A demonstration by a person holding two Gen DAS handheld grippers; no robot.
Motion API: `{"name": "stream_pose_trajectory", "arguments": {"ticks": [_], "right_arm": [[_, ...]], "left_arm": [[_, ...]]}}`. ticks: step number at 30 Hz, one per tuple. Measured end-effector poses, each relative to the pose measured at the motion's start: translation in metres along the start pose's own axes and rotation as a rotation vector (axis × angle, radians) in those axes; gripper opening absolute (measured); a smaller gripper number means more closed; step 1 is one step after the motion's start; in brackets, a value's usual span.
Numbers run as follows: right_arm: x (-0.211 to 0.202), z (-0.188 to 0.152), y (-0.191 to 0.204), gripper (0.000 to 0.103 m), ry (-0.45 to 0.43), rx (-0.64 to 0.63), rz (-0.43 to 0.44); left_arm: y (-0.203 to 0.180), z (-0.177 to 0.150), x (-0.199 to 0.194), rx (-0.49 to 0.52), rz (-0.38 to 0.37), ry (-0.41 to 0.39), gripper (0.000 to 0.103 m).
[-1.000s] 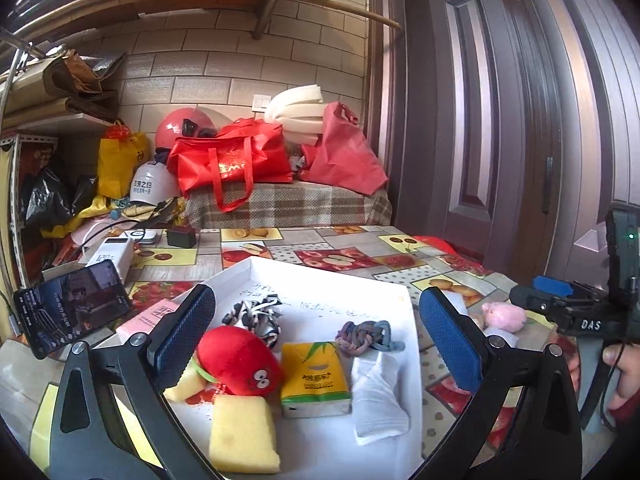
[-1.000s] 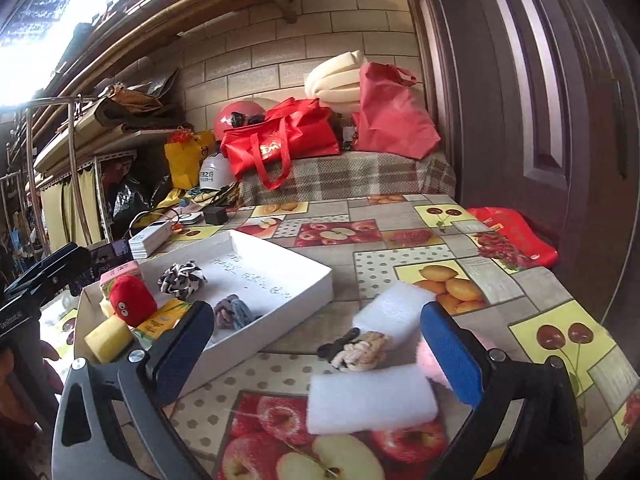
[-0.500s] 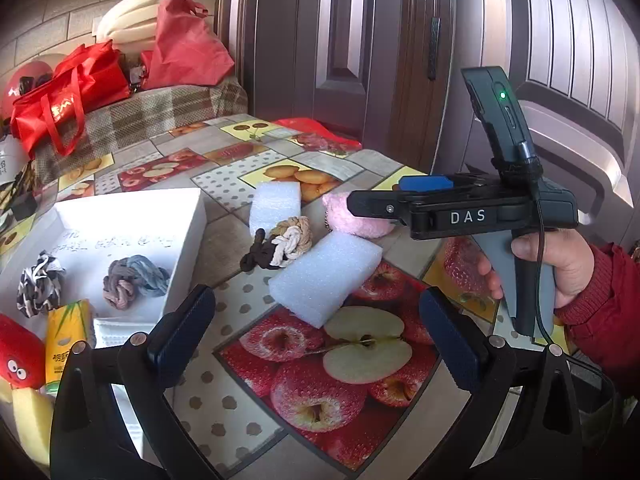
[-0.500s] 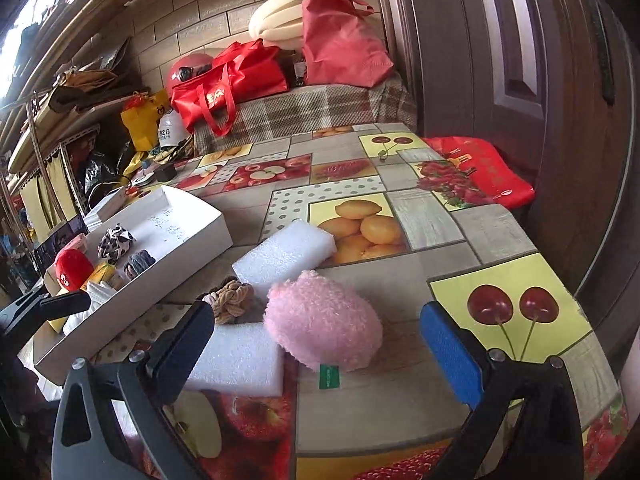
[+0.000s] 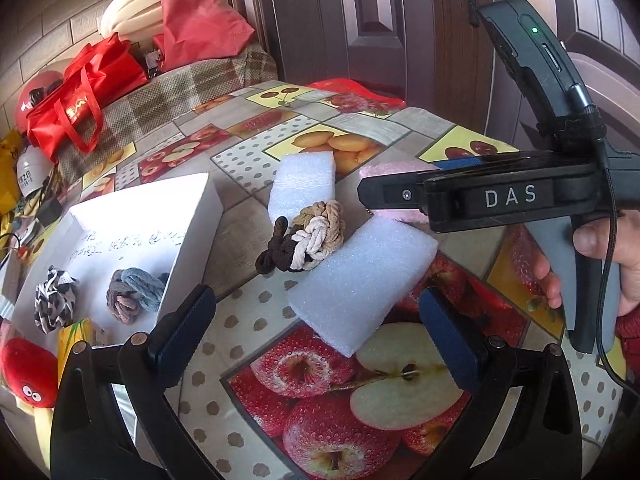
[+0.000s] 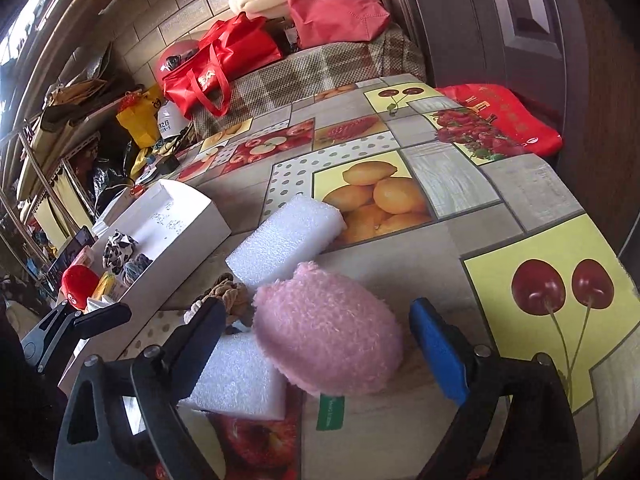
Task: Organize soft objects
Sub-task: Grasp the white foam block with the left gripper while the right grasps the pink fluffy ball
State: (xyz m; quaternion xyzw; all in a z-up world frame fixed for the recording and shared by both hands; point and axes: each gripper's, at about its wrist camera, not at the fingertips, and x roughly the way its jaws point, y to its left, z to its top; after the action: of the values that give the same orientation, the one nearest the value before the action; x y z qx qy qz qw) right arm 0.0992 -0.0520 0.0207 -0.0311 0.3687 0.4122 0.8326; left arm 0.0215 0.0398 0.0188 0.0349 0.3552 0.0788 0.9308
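1. Landmark: the white box [image 5: 132, 236] on the table [image 6: 500, 188]. Every place below is given from it.
2. Already in the box: a grey knot [image 5: 134, 294], a black-and-white knot [image 5: 54, 306], a yellow pack [image 5: 78, 334] and a red plush [image 5: 26, 368], with other pieces at the near end that are cut off by the frame.
3. Still outside, right of the box: a brown knot [image 5: 308, 236] nearest it; the far foam block [image 5: 302, 186] behind the knot; the near foam block [image 5: 360, 280] in front of it; a pink plush [image 6: 326, 330] farthest from the box.
4. Your right gripper [image 6: 316, 344]: fingers spread wide, holding nothing. They stand either side of the pink plush, low to the table, the left finger over the near foam block. No contact is visible.
5. Your left gripper [image 5: 320, 332]: fingers spread wide and empty, hovering just right of the box and aimed at the near foam block.
6. Step in hand, as I judge it: picking up the pink plush with your right gripper.
7. Next move calls for: lower a little more, keep the left finger clear of the foam block, close on the plush across its middle, then lift and carry it left into the box's free space.
8. The three other loose items wait.
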Motion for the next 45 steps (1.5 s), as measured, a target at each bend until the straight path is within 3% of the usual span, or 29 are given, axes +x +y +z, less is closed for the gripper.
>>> {"name": "stream_pose_trajectory", "arguments": {"ticks": [2, 5, 6, 12, 17, 19, 21, 23, 30, 38, 41, 45], "right_arm": [[0.004, 0.001, 0.001, 0.091, 0.019, -0.008, -0.012], [0.009, 0.001, -0.001, 0.069, 0.044, 0.0, -0.009], [0.01, 0.001, -0.002, 0.067, 0.051, 0.004, 0.002], [-0.011, -0.003, -0.015, 0.064, -0.042, 0.078, -0.011], [-0.011, -0.004, -0.03, 0.064, -0.039, 0.162, 0.012], [-0.01, -0.004, -0.03, 0.064, -0.036, 0.165, 0.017], [-0.01, -0.004, -0.03, 0.064, -0.039, 0.165, 0.017], [-0.011, -0.005, -0.03, 0.064, -0.046, 0.169, 0.018], [-0.032, -0.01, -0.027, 0.064, -0.149, 0.163, 0.017], [-0.072, -0.021, 0.003, 0.064, -0.347, 0.06, -0.068], [-0.087, -0.026, 0.016, 0.064, -0.426, 0.02, -0.103], [-0.093, -0.03, 0.034, 0.064, -0.459, -0.022, -0.104]], "left_arm": [[-0.001, 0.002, 0.003, 0.011, -0.009, 0.007, 0.102], [0.0, 0.003, 0.005, 0.005, -0.047, 0.018, 0.102], [0.002, 0.003, 0.006, -0.002, -0.062, 0.019, 0.102], [0.007, 0.008, 0.015, -0.032, -0.118, 0.048, 0.102], [-0.004, 0.013, 0.033, 0.013, -0.127, 0.116, 0.102], [-0.007, 0.012, 0.04, 0.029, -0.152, 0.151, 0.094], [-0.006, 0.012, 0.036, 0.028, -0.182, 0.13, 0.069], [-0.007, 0.012, 0.035, 0.031, -0.17, 0.123, 0.067], [-0.019, 0.008, -0.001, 0.091, -0.123, -0.048, 0.066], [-0.003, -0.002, -0.053, 0.017, -0.049, -0.324, 0.066], [0.007, -0.006, -0.062, -0.038, -0.035, -0.355, 0.066], [0.02, -0.013, -0.07, -0.085, -0.033, -0.366, 0.066]]}}
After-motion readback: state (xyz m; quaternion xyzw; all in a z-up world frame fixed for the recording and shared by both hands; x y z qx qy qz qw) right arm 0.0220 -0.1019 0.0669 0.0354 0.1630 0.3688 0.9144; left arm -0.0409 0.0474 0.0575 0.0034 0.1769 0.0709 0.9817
